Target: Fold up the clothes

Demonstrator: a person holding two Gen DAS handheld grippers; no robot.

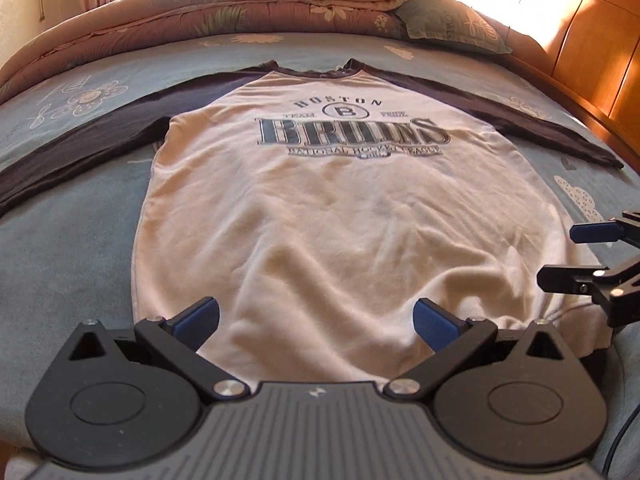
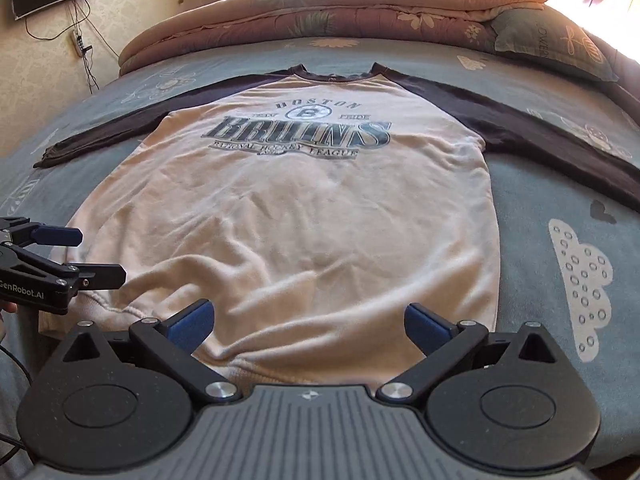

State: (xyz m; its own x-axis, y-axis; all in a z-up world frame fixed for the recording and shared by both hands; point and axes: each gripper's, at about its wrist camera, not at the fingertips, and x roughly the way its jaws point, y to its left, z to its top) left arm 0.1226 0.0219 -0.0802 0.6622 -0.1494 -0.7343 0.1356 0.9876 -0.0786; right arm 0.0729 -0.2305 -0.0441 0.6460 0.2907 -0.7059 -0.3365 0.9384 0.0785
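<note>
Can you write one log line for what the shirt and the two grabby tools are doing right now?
sweatshirt: flat on bed, sleeves spread | left tool: open, at hem | right tool: open, at hem | folding: not begun

The left tongs point(image 1: 316, 326) are spread wide, the two blue-padded fingers point(image 1: 198, 322) angled outward with a broad gap between them and nothing held. From the right wrist view the same left tongs point(image 2: 100, 254) reach in from the left edge, one finger above the other, also parted and holding nothing; a sliver of the person's hand point(image 2: 6, 312) shows behind its body. The right tongs point(image 2: 308, 322) are likewise spread wide, their blue pads point(image 2: 426, 326) well apart and empty. In the left wrist view the right tongs point(image 1: 556, 254) come in from the right edge, fingers stacked and parted. Both point toward the far side, side by side.
</note>
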